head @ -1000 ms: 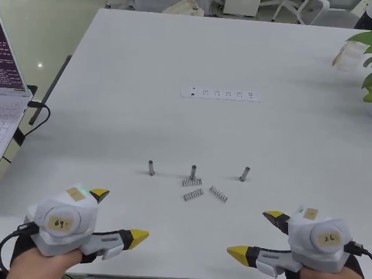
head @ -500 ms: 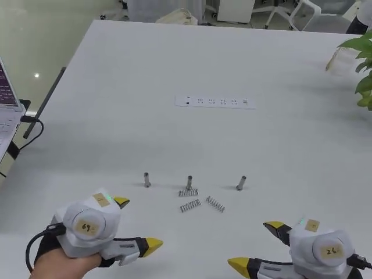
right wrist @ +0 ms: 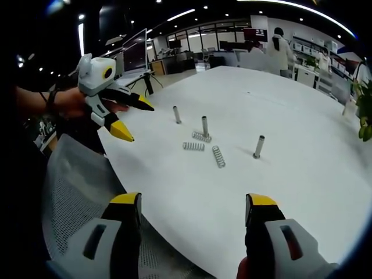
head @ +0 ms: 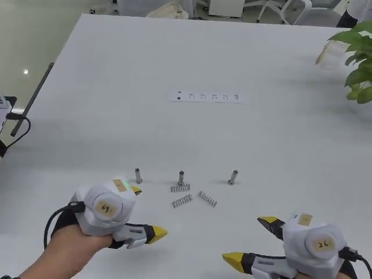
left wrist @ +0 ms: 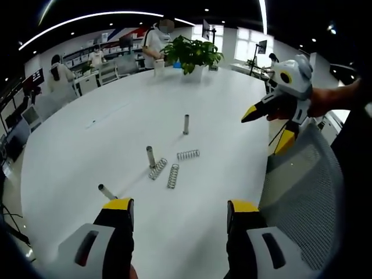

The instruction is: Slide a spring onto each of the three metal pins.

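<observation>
Both claws open and empty, held short of the middle pin (head: 181,178) and the loose springs.

The white worktop (head: 174,58) carries everything. A plant (head: 357,61) stands far beyond the middle pin and to its right, and a power strip (head: 207,96) lies flat well beyond it. The left claw (head: 149,211) hangs nearer than the middle pin and to its left, jaws apart, gripping nothing. The right claw (head: 246,239) hangs nearer again and to its right, jaws likewise apart and bare. The left pin (head: 138,175) and right pin (head: 233,176) stand upright on either side of the middle pin, in a row with it, all three bare. One spring (head: 180,188) lies just at the middle pin's foot. The second spring (head: 182,201) and third spring (head: 206,199) lie flat a little nearer, between that pin and the claws, apart from both.
</observation>
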### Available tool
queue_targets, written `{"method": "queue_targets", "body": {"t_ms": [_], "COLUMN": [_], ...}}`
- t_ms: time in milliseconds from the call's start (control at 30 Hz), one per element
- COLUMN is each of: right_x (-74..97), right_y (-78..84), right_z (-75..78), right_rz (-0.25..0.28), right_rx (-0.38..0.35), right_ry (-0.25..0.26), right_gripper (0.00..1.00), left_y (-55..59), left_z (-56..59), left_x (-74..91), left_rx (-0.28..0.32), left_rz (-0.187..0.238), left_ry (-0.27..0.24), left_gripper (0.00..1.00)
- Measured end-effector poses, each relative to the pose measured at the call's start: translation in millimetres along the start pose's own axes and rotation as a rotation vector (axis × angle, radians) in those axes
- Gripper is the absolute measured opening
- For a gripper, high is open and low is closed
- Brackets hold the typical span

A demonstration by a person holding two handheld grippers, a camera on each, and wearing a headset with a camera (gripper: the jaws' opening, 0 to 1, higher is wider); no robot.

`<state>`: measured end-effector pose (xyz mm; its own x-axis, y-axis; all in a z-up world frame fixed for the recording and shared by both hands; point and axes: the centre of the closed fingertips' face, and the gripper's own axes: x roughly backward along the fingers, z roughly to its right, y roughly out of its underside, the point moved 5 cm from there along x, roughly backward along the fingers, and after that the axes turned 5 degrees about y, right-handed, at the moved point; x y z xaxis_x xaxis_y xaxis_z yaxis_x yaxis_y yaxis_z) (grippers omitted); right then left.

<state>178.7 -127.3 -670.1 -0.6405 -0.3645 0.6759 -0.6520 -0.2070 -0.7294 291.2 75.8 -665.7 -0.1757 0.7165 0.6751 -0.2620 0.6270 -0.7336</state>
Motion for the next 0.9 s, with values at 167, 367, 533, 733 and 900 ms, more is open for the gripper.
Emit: {"method": "queue_targets", "body": {"t_ms": [167, 367, 533, 733, 900], "right_x": [0.8, 0.3, 0.4, 1.4, 2.3], "right_y": [1.0, 0.9, 2.0, 5.6, 8.9], "right_z": [1.3, 2.9, 4.4, 7.9, 11.4], "right_rz": [-0.003, 0.000, 0.002, 0.000, -0.005], "right_rx": [0.003, 0.000, -0.005, -0.015, -0.020], "right_ry": [-0.002, -0.001, 0.001, 0.005, 0.007], "right_gripper": [0.72, 0.71, 0.71, 0.71, 0.71], "left_y": [-1.9, -5.4, -5.7, -3.2, -1.4], "left_z": [-4.1, -8.7, -13.1, -16.4, -18.0], "left_x": [-13.9, -32.4, -50.3, -69.1, -82.2], "left_rx": [-0.011, -0.019, -0.024, -0.032, -0.034], "left_rz": [-0.018, -0.037, -0.060, -0.087, -0.109], "left_ry": [0.033, 0.052, 0.070, 0.081, 0.083], "left_gripper": [0.57, 0.52, 0.47, 0.40, 0.34]}}
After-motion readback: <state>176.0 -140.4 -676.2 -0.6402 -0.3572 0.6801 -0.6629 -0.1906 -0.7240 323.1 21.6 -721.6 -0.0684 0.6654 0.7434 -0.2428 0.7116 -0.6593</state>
